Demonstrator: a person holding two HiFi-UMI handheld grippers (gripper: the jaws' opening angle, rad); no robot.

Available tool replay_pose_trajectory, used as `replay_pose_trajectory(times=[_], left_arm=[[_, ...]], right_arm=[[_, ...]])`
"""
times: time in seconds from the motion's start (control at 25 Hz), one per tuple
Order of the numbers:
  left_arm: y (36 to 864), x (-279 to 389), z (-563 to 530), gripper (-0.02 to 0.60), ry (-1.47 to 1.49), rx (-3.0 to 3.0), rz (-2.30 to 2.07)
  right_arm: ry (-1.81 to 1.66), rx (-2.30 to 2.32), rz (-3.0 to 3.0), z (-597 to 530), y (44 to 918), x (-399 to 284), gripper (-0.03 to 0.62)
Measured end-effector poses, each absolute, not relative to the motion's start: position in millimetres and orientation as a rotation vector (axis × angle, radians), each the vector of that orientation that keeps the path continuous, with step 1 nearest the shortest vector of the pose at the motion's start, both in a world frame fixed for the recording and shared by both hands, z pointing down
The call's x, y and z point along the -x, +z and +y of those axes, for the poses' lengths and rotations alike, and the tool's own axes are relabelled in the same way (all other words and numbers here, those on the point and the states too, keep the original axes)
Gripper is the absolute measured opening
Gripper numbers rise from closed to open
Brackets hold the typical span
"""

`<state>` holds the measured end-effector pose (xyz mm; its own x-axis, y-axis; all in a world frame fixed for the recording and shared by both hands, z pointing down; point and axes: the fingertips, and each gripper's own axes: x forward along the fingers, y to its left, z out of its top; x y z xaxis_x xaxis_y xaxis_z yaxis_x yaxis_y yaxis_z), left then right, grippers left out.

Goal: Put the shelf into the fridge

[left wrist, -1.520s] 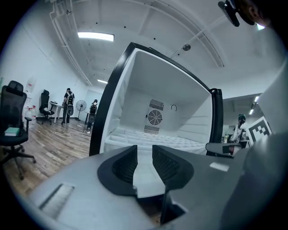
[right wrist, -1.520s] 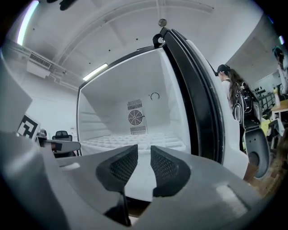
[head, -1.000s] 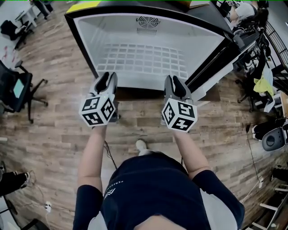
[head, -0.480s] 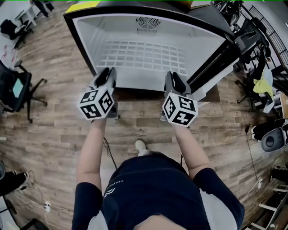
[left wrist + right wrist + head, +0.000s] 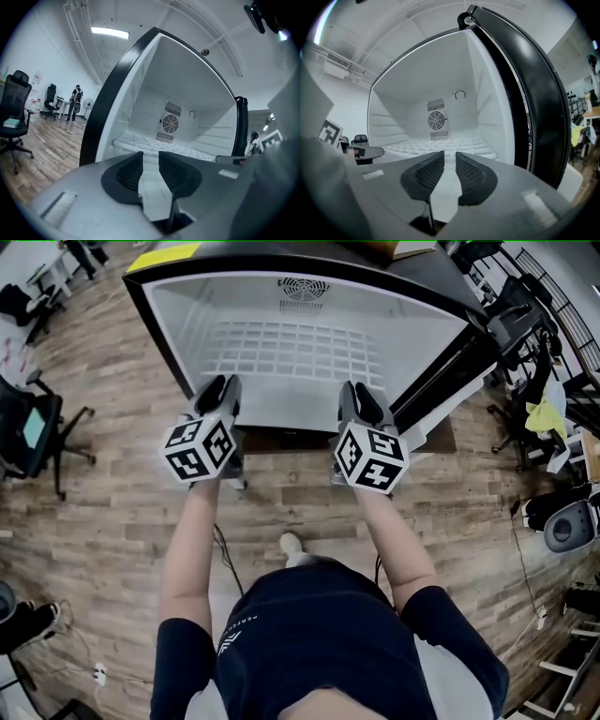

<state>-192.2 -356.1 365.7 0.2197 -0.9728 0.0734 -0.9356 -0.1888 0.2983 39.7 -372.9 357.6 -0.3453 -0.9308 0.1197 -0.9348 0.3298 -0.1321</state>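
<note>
Shelf (image 5: 295, 351): white grid, judged light, stiff; front rim to be gripped. Left tongs (image 5: 220, 388) opening, right tongs (image 5: 354, 392) parted, both empty.

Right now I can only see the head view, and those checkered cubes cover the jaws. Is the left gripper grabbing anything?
Observer: No. The left gripper is empty, and its jaws are opening in front of the fridge.
Operator: What about the other one?
Observer: The right gripper has its jaws a little apart, with nothing between them.
Operator: Is there anything next to the fan?
Observer: Yes, a small round fitting sits just above the fan, to its right.
</note>
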Motion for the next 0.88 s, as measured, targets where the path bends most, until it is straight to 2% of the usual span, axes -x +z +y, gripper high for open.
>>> replay_pose_trajectory(times=[0.2,0.52,0.88], left_arm=[[364,190,-351,0.141,-0.219,-2.221,-1.780],[352,192,-325,0.060,-0.305,-2.236,-1.786],[349,188,-300,0.032,-0.339,-2.226,-1.802]], right_arm=[[0.334,-1.750,-2.575,-370,358,-38,0.100],[0.385,-1.712,-2.632,-353,357,-35,0.089],[0.346,-1.645,-2.659,-335,351,-33,0.060]])
